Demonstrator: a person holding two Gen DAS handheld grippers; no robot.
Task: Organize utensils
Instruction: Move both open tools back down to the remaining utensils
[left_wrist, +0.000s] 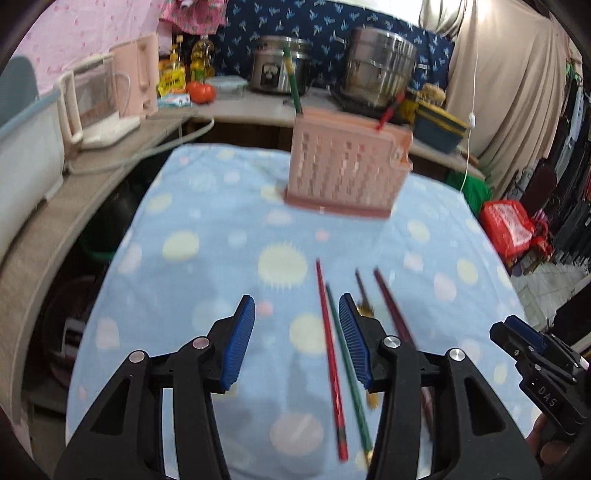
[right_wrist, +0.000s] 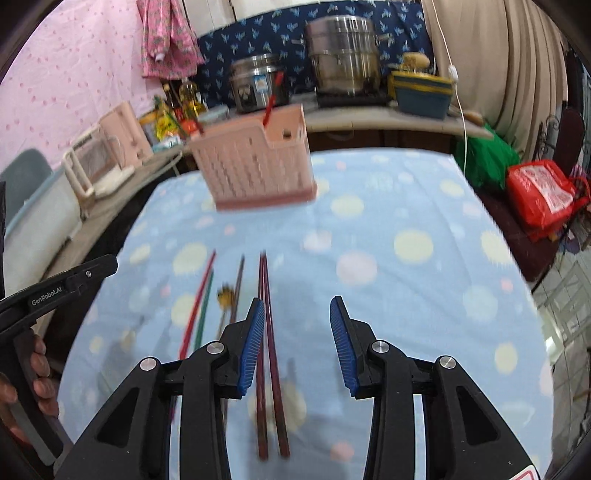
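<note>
Both our grippers hang over the dotted cloth, jaws parted and gripping nothing.

Our left gripper (left_wrist: 297, 328) has its blue pads apart with only cloth between them; the red chopstick (left_wrist: 330, 354) and the green chopstick (left_wrist: 347, 373) lie just inside its right pad, untouched. Our right gripper (right_wrist: 297, 332) is likewise released, and the dark red pair of chopsticks (right_wrist: 267, 350) runs along its left pad, lying flat on the blue dotted cloth (right_wrist: 406, 295). Between the two sets we spot a thin brown stick (right_wrist: 236, 291) beside a small golden thing, too blurred to tell. Farther back on the cloth stands the pink slotted holder (left_wrist: 347, 173), upright, with a green and a red chopstick already poking out. Behind it, steel pots (left_wrist: 380, 66) sit on the counter.
</note>
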